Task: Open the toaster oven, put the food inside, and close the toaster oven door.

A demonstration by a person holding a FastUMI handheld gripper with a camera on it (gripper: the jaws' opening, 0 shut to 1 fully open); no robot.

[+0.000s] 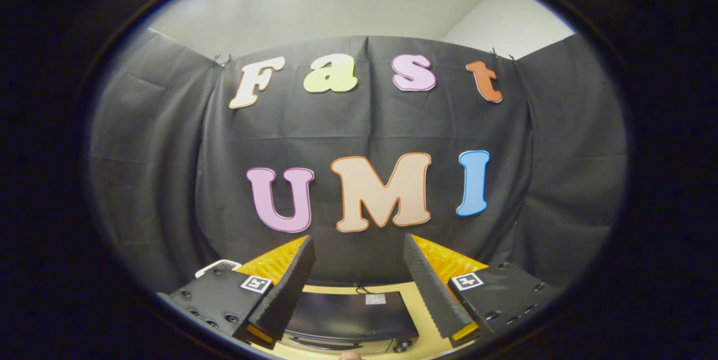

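Gripper, lower centre of the frame: its two ribbed black fingers stand wide apart with nothing between them, each backed by a yellow pad and a black block bearing a square marker. Toaster oven, bottom centre, seen from above between and below the fingers: a dark, flat top with its long axis running left to right across the frame; a knob shows at its lower right edge, so its front faces the bottom of the frame. It rests on a tan table. A white object sits at lower left, behind the left block; what it is cannot be told. Black cloth wall fills the middle of the frame beyond the fingers, with a pale ceiling above.
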